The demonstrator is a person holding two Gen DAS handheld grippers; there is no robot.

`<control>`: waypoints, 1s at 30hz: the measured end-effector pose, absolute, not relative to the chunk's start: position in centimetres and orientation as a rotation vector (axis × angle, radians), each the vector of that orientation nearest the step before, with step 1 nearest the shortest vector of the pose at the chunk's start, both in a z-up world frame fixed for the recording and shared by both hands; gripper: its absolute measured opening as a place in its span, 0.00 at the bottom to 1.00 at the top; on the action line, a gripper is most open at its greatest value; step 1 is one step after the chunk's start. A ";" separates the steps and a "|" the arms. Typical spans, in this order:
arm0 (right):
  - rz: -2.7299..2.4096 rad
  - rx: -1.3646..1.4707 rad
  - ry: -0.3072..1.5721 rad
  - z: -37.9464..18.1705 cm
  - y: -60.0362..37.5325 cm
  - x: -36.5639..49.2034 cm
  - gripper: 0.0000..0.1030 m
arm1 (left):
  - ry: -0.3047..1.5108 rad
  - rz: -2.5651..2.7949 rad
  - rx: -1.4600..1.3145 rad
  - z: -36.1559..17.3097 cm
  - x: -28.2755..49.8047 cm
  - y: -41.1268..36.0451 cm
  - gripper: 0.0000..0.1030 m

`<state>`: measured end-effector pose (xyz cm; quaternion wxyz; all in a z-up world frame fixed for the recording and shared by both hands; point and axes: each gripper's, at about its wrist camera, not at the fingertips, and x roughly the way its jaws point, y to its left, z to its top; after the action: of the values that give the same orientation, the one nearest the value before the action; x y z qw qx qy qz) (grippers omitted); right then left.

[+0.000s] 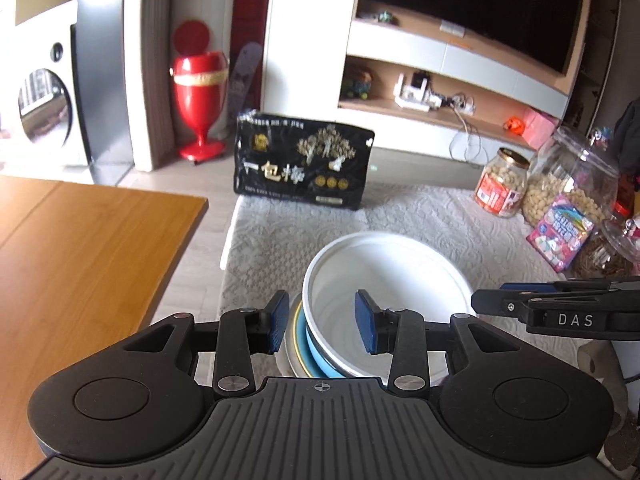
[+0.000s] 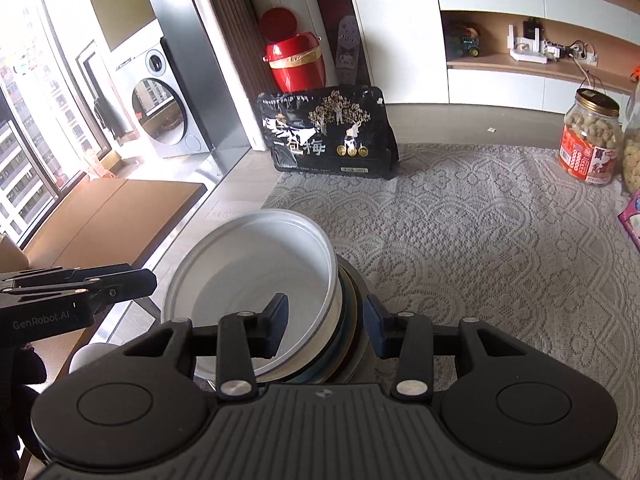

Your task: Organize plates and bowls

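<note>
left wrist: left tongs [image 1: 322, 322] straddle near rim of stacked dishes, blue ribbed pads either side, whether they pinch cannot be told; glossy white bowl [image 1: 384, 280] tops blue and gold-rimmed plates on lace-clothed worktop [image 1: 440, 216] | right wrist: right tongs [image 2: 326, 326] straddle the stack's right edge, grip unclear; only here washing machine [image 2: 168, 112] shows fully

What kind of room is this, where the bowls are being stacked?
Most likely a home's living and dining area: a large TV set in a wall unit, a washing machine by the window, and a table with a lace tablecloth holding a snack jar.
</note>
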<state>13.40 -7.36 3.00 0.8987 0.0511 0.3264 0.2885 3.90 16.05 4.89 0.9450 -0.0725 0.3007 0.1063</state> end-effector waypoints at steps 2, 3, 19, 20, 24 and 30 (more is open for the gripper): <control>0.600 0.111 0.618 3.1 -8.0 11.0 0.45 | 0.515 0.229 -0.132 5.0 1.4 14.4 0.38; 0.601 0.109 0.595 2.9 -8.3 9.8 0.48 | 0.472 0.223 -0.134 4.8 0.1 13.4 0.38; 0.556 0.027 0.482 -3.1 -10.5 -1.1 0.54 | 0.459 0.271 -0.153 -1.6 -8.0 5.0 0.17; 0.555 0.021 0.483 -3.2 -10.4 -1.1 0.54 | 0.476 0.266 -0.154 -2.0 -8.0 4.9 0.17; 0.555 0.005 0.528 -3.9 -10.1 -1.0 0.55 | 0.521 0.265 -0.136 -2.8 -7.6 4.4 0.17; 0.560 0.005 0.572 -4.5 -10.1 -0.7 0.55 | 0.603 0.285 -0.158 -3.9 -7.3 4.8 0.17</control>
<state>-0.71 -10.07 -4.48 0.9210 0.0025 0.2784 0.2724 -7.25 4.79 -3.86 0.9418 -0.0773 0.2958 0.1398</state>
